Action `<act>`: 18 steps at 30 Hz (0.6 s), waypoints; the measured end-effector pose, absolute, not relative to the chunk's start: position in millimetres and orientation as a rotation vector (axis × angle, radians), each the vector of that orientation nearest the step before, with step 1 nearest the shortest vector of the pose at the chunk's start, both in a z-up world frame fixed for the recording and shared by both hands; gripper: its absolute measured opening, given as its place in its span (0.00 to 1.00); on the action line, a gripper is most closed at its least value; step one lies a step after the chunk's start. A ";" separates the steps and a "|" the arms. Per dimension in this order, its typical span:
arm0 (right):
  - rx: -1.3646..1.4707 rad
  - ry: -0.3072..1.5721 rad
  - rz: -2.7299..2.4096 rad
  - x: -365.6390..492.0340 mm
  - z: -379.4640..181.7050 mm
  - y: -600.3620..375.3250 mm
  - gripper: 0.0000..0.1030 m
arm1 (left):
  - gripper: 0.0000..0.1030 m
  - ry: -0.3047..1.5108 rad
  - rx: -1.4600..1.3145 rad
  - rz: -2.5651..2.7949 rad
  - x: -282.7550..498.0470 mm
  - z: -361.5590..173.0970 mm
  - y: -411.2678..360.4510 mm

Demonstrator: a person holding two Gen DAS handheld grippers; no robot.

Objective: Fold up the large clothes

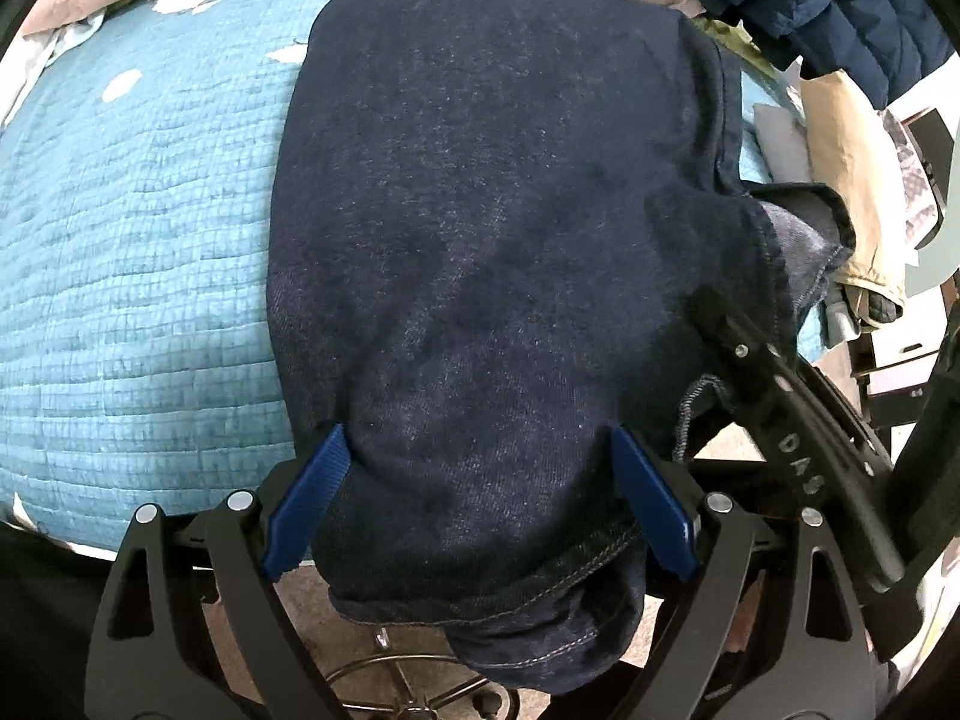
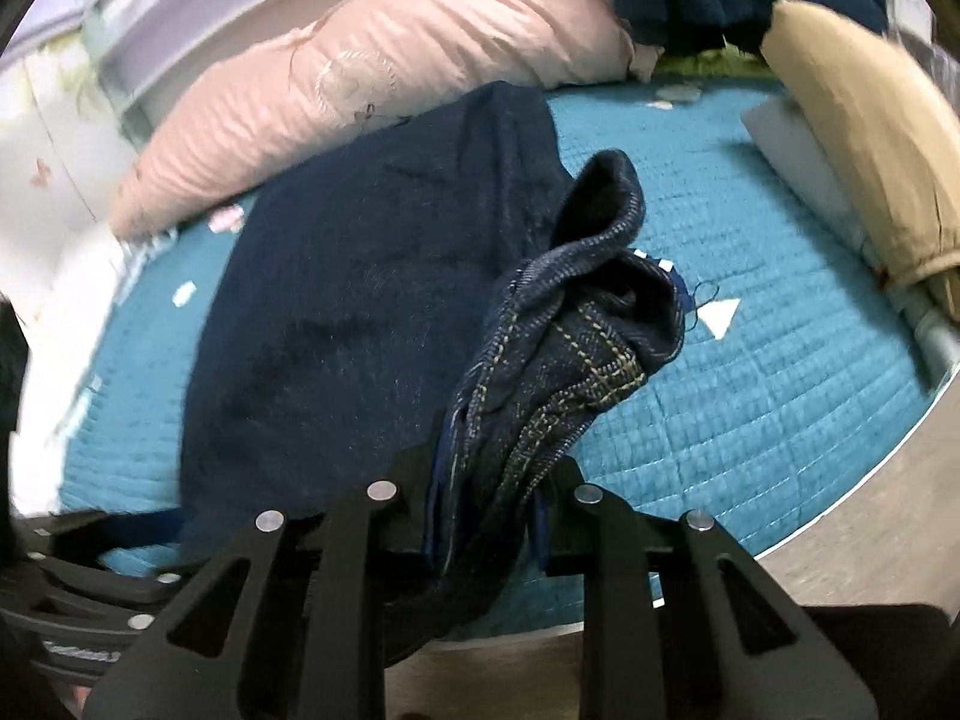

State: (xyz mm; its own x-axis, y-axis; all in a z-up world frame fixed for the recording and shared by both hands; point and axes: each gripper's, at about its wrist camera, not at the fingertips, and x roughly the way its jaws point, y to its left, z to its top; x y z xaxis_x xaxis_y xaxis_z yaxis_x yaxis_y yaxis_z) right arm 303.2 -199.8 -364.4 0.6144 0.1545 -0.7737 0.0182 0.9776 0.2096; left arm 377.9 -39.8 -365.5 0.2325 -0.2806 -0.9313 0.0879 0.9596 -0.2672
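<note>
Dark blue jeans (image 1: 480,210) lie spread on a teal quilted bed cover (image 1: 132,240), one end hanging over the near edge. My left gripper (image 1: 480,480) has its blue pads (image 1: 306,498) set wide apart, pressing on either side of a thick bunch of that end. In the right wrist view, my right gripper (image 2: 489,480) is shut on a bunched, stitched part of the jeans (image 2: 570,354), lifted off the bed. The left wrist view shows the right gripper (image 1: 714,312) at the right edge of the jeans. Its pads are mostly hidden by denim.
A pink pillow (image 2: 372,90) lies along the far side of the bed. At the right edge of the bed are a navy quilted jacket (image 1: 840,0) and a beige garment (image 2: 858,150). A chair base (image 1: 414,690) stands on the floor below the bed's near edge.
</note>
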 end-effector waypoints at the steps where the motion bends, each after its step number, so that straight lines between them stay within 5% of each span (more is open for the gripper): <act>1: 0.183 0.903 0.070 303.2 -364.6 -195.8 0.20 | 0.85 1.314 -0.164 -0.248 378.9 -365.7 -40.7; 7: 0.212 0.898 0.068 306.8 -366.8 -195.5 0.20 | 0.86 1.329 -0.168 -0.254 384.1 -367.9 -40.2; 18: 1.056 1.047 0.222 326.4 -450.0 -286.1 0.34 | 0.86 1.269 -0.103 -0.292 423.1 -341.5 -40.2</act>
